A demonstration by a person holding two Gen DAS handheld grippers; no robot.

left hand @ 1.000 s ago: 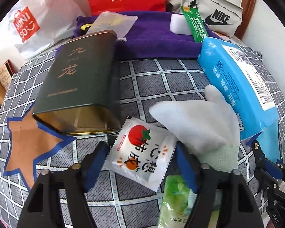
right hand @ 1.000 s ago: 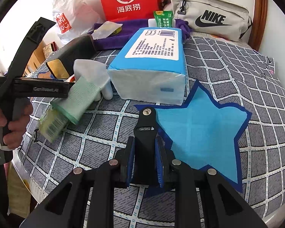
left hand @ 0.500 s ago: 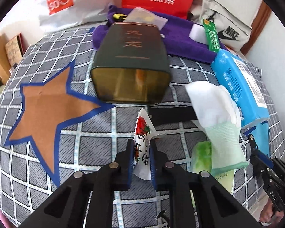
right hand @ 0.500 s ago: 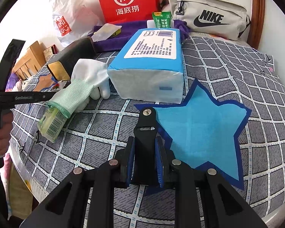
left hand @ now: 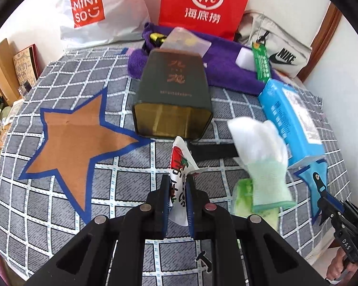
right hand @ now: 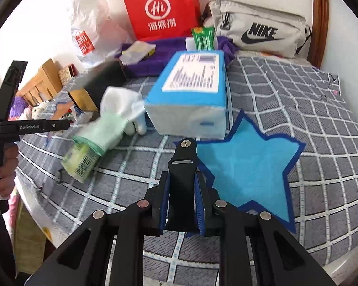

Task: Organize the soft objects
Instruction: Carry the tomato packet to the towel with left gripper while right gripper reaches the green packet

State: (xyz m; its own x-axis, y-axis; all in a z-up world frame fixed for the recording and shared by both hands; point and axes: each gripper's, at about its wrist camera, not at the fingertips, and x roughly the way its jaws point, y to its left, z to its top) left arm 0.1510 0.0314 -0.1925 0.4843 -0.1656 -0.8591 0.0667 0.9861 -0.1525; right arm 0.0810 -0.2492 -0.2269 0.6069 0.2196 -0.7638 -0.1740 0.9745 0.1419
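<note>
A tomato-print packet (left hand: 179, 166) is held clamped in the left gripper (left hand: 176, 205) at lower centre, a strap (right hand: 182, 178) in the right gripper (right hand: 181, 205), with placement on a star judged next.

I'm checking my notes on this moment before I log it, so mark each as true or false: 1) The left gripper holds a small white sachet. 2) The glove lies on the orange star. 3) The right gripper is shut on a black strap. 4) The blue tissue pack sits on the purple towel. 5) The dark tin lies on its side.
1) True: the left gripper is shut on the white sachet, lifted off the cloth.
2) False: the glove lies over a green packet, apart from the orange star.
3) True: the right gripper clamps the black strap.
4) False: the blue tissue pack rests on the checked cloth, in front of the purple towel.
5) True: the dark tin lies on its side.
</note>
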